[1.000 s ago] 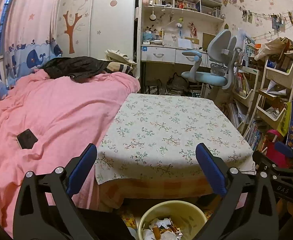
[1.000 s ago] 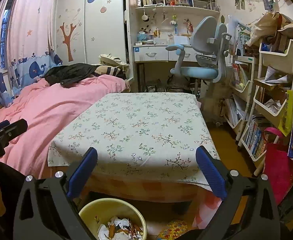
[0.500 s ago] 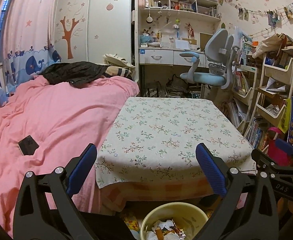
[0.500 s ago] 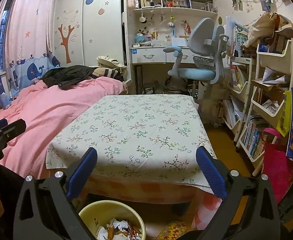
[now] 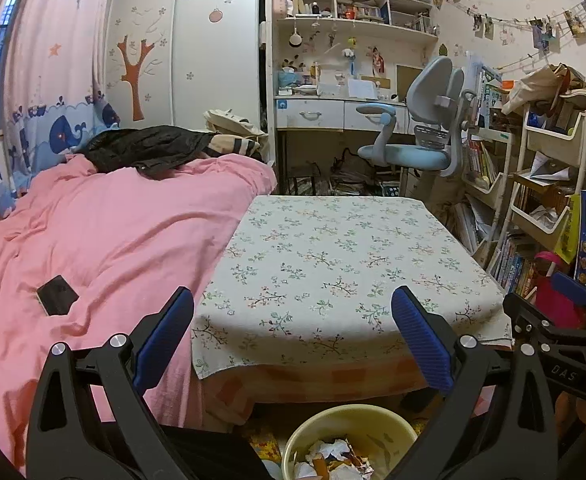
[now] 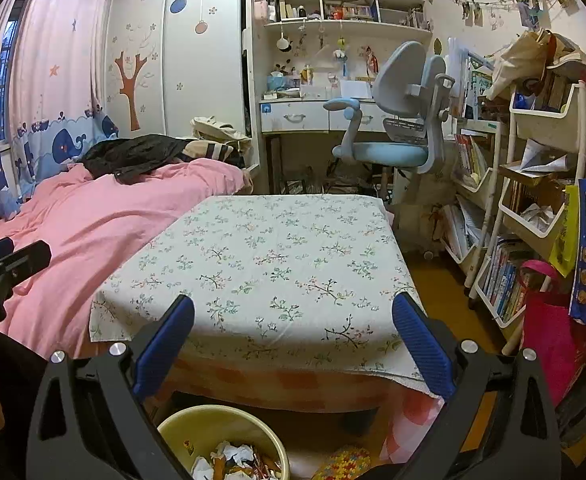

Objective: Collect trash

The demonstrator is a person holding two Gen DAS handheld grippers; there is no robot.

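Both grippers empty, jaws wide apart. Left gripper (image 5: 293,344) has the yellow bin (image 5: 351,440) of crumpled trash (image 5: 333,458) at 6 o'clock, just below. Right gripper (image 6: 293,344) sees it at 7 o'clock. Floral tabletop (image 6: 277,256) at 12 shows no trash.

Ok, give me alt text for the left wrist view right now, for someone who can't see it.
The left gripper is open and empty, above a yellow bin of crumpled paper at the bottom edge. Ahead is a table with a floral cloth, a pink bed to its left, and the right gripper at the right edge.
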